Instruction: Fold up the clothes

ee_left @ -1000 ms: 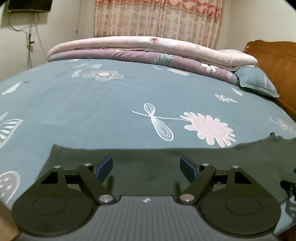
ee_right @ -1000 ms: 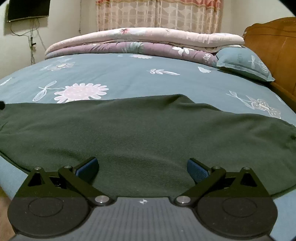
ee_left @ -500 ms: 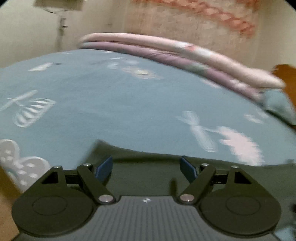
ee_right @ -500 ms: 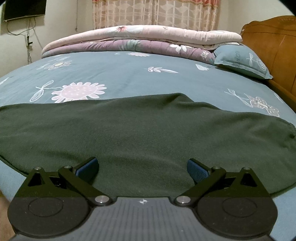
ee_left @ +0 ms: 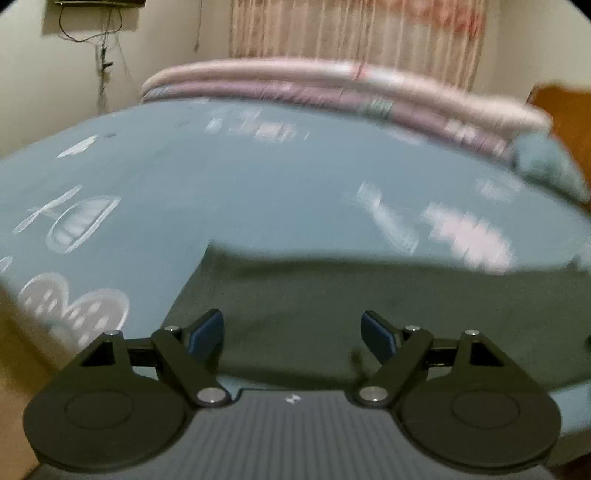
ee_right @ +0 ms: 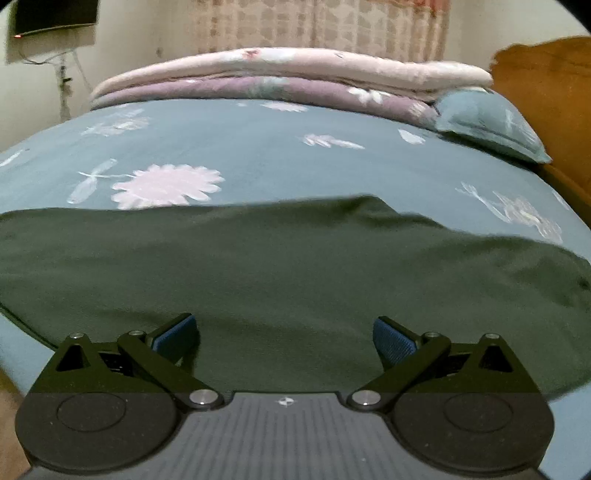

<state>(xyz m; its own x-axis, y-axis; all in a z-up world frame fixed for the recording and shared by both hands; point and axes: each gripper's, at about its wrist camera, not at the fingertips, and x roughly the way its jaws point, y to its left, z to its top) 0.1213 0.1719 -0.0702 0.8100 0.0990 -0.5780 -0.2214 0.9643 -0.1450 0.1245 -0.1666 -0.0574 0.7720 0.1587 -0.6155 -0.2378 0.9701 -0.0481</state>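
A dark green garment (ee_left: 369,295) lies spread flat on the blue flowered bed sheet (ee_left: 221,184) near the front edge. My left gripper (ee_left: 291,328) hovers over the garment's left end, with its corner just up and left of the fingers. Its jaws are opening and nothing is pinched between the blue pads. In the right wrist view the same garment (ee_right: 295,266) spans the whole width. My right gripper (ee_right: 284,330) stands open above its near hem, with only flat cloth below the gap.
Folded pink and purple quilts (ee_right: 277,74) are stacked along the far side of the bed. A blue pillow (ee_right: 487,122) leans by the wooden headboard (ee_right: 546,81) at right. A dark screen (ee_right: 55,14) hangs on the far wall, beside curtains.
The left view has swung, so the garment's left corner has slid rightward toward the fingers and looks larger. The picture is blurred. The right view is almost unchanged.
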